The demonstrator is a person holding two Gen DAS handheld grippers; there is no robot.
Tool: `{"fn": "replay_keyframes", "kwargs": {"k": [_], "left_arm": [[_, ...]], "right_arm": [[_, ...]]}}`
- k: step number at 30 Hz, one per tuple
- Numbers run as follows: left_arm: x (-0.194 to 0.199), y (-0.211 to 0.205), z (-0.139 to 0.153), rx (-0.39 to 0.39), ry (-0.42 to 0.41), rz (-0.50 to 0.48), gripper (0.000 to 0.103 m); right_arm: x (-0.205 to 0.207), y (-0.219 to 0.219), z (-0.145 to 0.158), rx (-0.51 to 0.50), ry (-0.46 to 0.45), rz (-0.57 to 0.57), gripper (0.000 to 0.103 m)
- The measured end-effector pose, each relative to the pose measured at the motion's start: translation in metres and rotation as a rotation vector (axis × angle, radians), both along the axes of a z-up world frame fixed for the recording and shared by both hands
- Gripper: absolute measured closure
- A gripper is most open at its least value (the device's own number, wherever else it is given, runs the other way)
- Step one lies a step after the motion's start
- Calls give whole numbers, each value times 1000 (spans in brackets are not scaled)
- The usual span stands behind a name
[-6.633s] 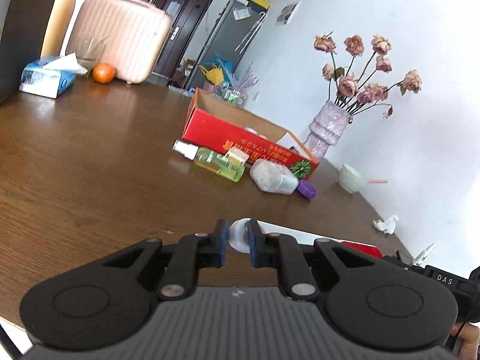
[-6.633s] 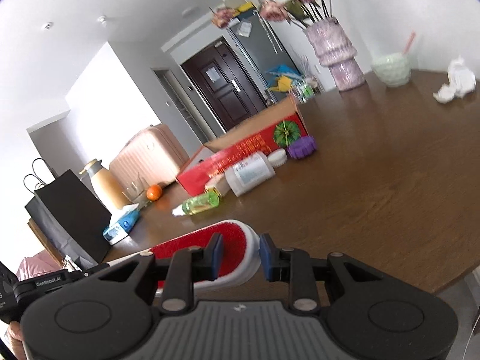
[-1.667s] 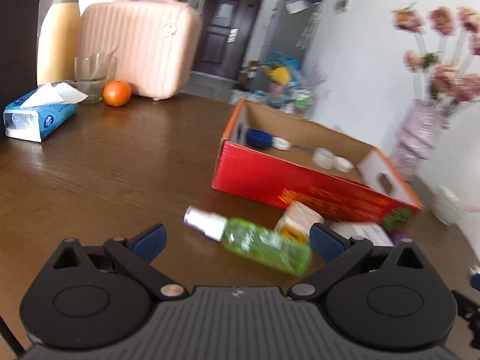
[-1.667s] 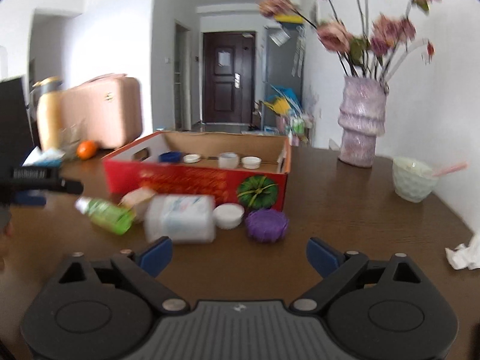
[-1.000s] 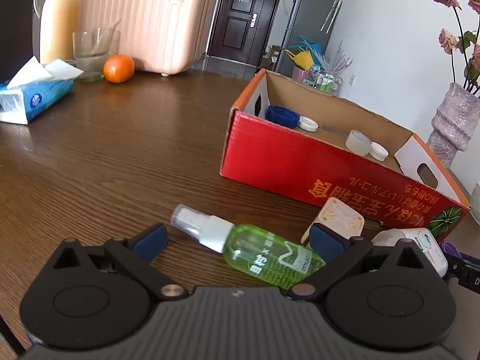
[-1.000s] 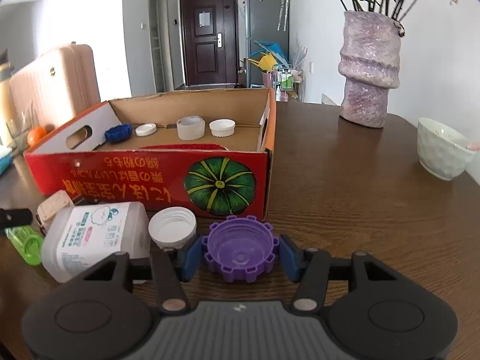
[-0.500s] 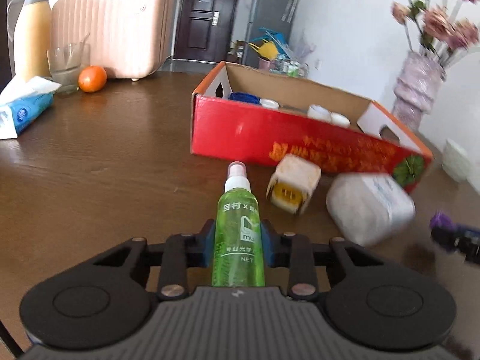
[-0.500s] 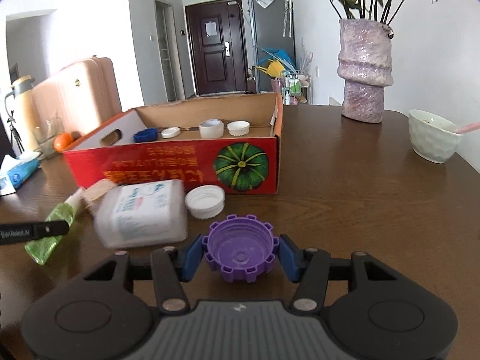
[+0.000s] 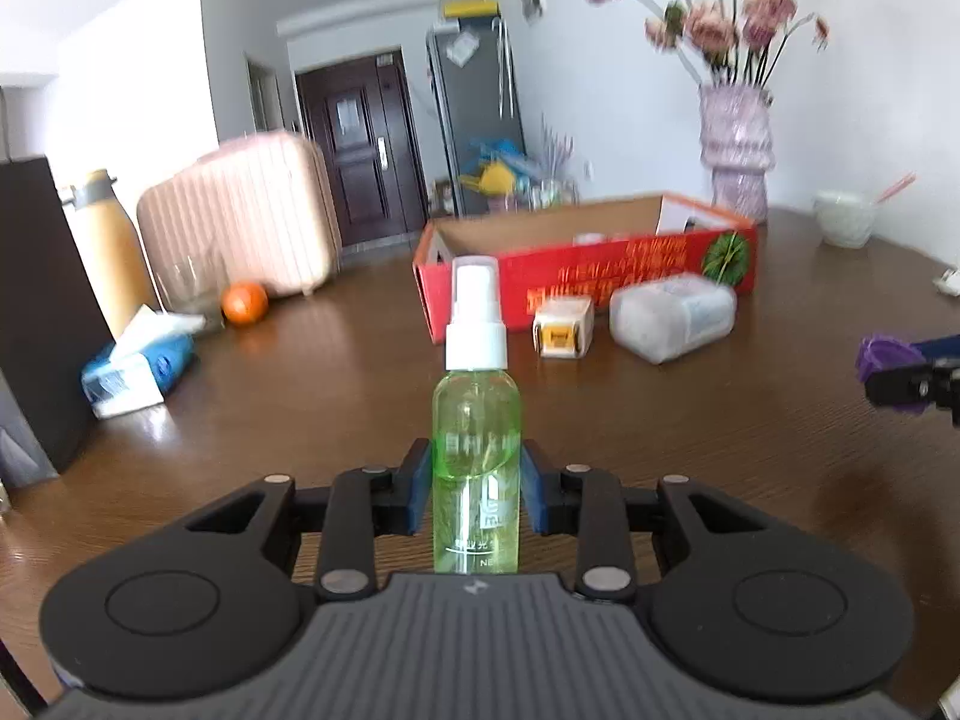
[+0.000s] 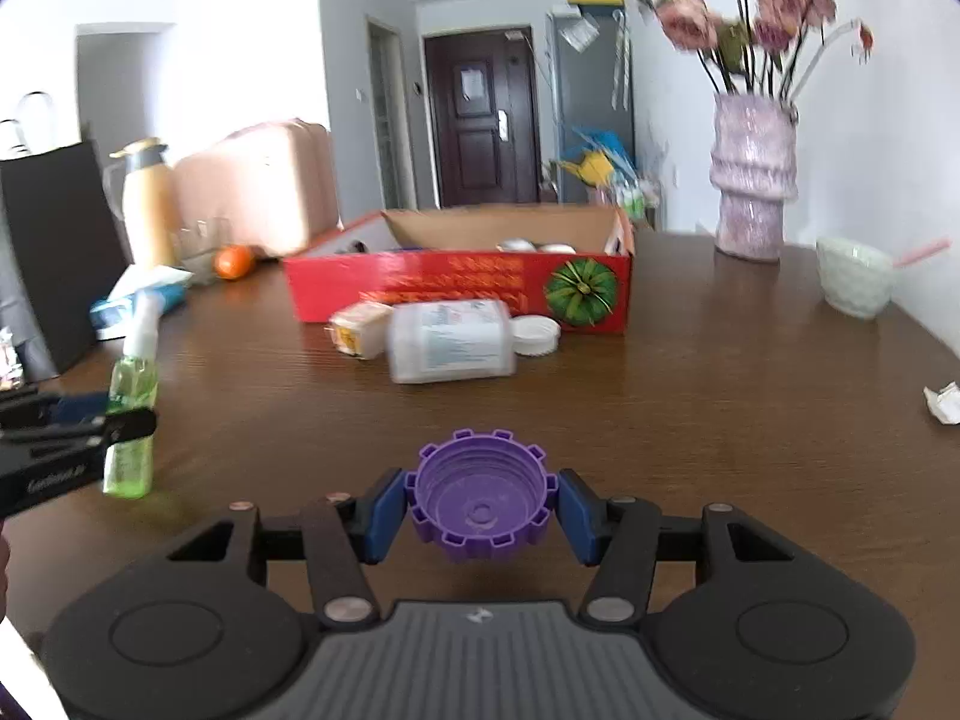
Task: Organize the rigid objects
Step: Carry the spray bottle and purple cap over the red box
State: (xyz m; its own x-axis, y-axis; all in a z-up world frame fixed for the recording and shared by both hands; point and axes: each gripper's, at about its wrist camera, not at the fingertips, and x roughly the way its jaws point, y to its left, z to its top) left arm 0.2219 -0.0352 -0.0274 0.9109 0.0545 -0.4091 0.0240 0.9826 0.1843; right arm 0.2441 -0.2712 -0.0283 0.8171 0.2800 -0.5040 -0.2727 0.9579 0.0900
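My left gripper (image 9: 476,495) is shut on a green spray bottle (image 9: 477,420) with a white pump top, held upright above the wooden table (image 9: 720,432). My right gripper (image 10: 480,510) is shut on a purple toothed cap (image 10: 480,501), its hollow side facing up, lifted off the table. Each gripper shows at the edge of the other's view: the green bottle (image 10: 129,414) at the left, the purple cap (image 9: 885,354) at the right. The red cardboard box (image 10: 462,288) with several lids inside stands ahead of both.
In front of the box lie a white plastic jar (image 10: 450,339), a white lid (image 10: 534,333) and a small cream box (image 9: 563,330). A vase (image 10: 753,180), a bowl (image 10: 855,282), a tissue pack (image 9: 135,369), an orange (image 9: 243,302) and a pink suitcase (image 9: 240,222) stand around the table.
The left gripper closed on the green bottle, lifted it and turned it upright. Both grippers have drawn back from the box, the right one carrying the purple cap.
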Motion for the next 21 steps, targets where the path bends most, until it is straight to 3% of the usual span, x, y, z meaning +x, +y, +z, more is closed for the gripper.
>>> {"fn": "replay_keyframes", "kwargs": {"k": [3,10,21], "left_arm": [[-22,1,14,26,-76,8,72],[-73,5,63,-8,-264,5,72],[-84,11,84,-9,-320,-5,72]], "right_arm": [[-31,4,9,1,-54,19,50],[-83,-3,52,17,-224,-34,50],[-101,1,70,9,-281,-25,50]]}}
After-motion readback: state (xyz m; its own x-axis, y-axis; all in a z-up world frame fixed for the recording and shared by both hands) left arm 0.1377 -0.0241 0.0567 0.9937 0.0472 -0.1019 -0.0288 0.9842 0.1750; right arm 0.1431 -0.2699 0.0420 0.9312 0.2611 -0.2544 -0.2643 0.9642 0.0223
